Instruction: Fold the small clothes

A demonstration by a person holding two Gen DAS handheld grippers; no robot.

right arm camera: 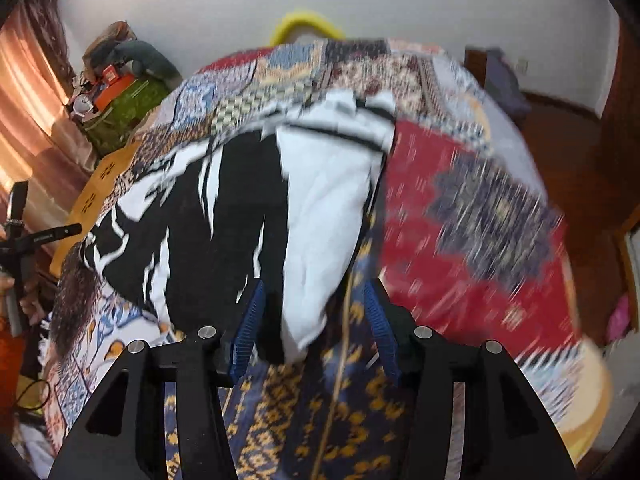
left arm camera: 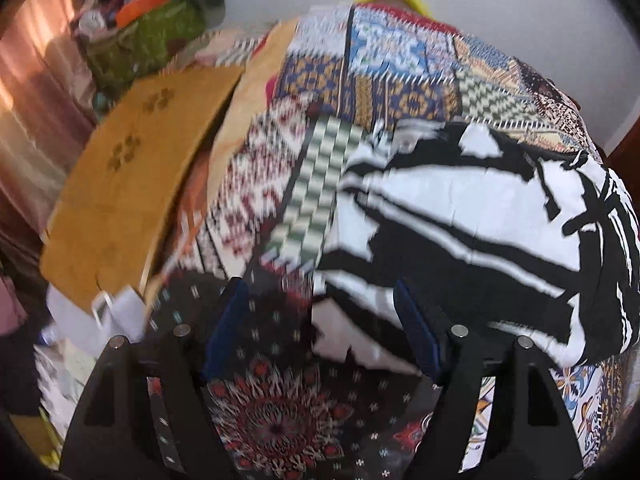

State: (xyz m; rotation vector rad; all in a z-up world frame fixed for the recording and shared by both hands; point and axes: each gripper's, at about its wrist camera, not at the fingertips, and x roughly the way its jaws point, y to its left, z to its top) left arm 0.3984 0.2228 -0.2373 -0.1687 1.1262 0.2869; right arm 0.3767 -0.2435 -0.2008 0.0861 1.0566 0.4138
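Note:
A black-and-white patterned garment point(left arm camera: 472, 216) lies spread on a patchwork-patterned bed cover point(left arm camera: 360, 80). In the left wrist view my left gripper point(left arm camera: 320, 320) is open, its blue-padded fingers hovering at the garment's near left edge, holding nothing. In the right wrist view the garment point(right arm camera: 248, 208) lies ahead, and a white corner of it point(right arm camera: 304, 320) reaches between the open jaws of my right gripper point(right arm camera: 312, 320). The pads stand apart from the cloth. Both views are motion-blurred.
A tan board point(left arm camera: 120, 184) lies on the bed's left side. A green bag with clutter point(left arm camera: 140, 40) stands by the orange curtain. A yellow ring point(right arm camera: 304, 24) shows behind the bed. Wooden floor point(right arm camera: 580, 140) lies to the right.

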